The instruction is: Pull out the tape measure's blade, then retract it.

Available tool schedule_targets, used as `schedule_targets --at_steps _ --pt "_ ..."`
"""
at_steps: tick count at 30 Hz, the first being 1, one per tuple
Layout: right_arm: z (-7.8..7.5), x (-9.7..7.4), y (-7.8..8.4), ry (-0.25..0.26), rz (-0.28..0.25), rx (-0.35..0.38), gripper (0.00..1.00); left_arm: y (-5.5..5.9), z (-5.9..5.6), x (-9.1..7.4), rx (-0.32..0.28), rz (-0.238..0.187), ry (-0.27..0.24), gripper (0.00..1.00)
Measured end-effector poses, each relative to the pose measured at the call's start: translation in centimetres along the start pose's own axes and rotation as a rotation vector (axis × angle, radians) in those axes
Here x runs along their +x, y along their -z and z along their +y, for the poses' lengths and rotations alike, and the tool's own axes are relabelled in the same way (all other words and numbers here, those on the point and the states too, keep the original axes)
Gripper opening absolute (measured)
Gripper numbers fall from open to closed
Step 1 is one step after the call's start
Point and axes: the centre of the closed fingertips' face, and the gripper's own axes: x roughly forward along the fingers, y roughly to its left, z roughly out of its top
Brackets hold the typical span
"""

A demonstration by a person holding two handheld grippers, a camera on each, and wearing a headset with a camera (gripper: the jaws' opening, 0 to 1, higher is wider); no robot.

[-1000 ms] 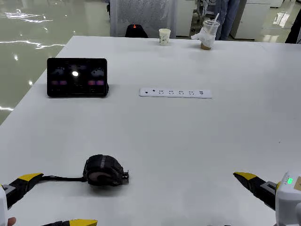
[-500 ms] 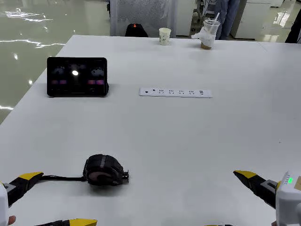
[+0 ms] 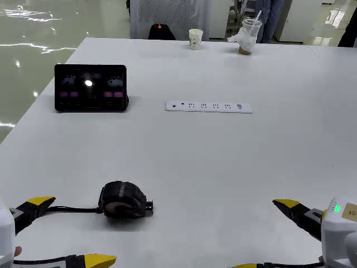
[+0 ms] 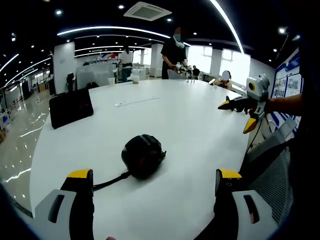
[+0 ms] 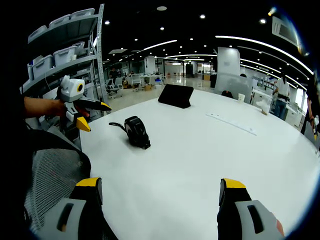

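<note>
A black tape measure (image 3: pixel 121 201) with a black wrist strap lies on the white table (image 3: pixel 223 156) near the front left; its blade is wound in. It sits just ahead of my left gripper (image 4: pixel 152 182), tape measure (image 4: pixel 142 155) between and beyond the yellow-tipped jaws, which stand wide open with nothing held. My left gripper (image 3: pixel 70 231) is at the bottom left of the head view. My right gripper (image 3: pixel 268 234) stands open at the bottom right, far from the tape measure (image 5: pixel 136 131). Each gripper appears in the other's view: right gripper (image 4: pixel 240 112), left gripper (image 5: pixel 92 115).
A dark tablet (image 3: pixel 90 88) stands at the back left. A white power strip (image 3: pixel 208 106) lies mid-table. A paper cup (image 3: pixel 195 39) and a plastic cup with a straw (image 3: pixel 248 34) stand at the far edge. People stand beyond the table.
Both grippers and the tape measure keep their places; only the head camera has tilted slightly, shifting the scene.
</note>
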Motion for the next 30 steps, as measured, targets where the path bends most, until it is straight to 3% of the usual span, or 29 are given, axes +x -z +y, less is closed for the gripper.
schedule_targets --at_steps 9,21,30 --pt "-0.5 0.8 -0.4 -0.011 -0.001 -0.022 0.97 0.1 0.3 0.8 0.036 0.025 0.027 0.99" --pt "-0.8 2.5 -0.9 -0.063 0.007 -0.062 0.92 -0.1 0.8 2.2 0.085 0.053 0.071 0.96" --pt "-1.1 3.9 -0.8 -0.099 0.028 -0.166 0.87 0.1 1.3 3.4 0.108 0.079 0.1 0.9"
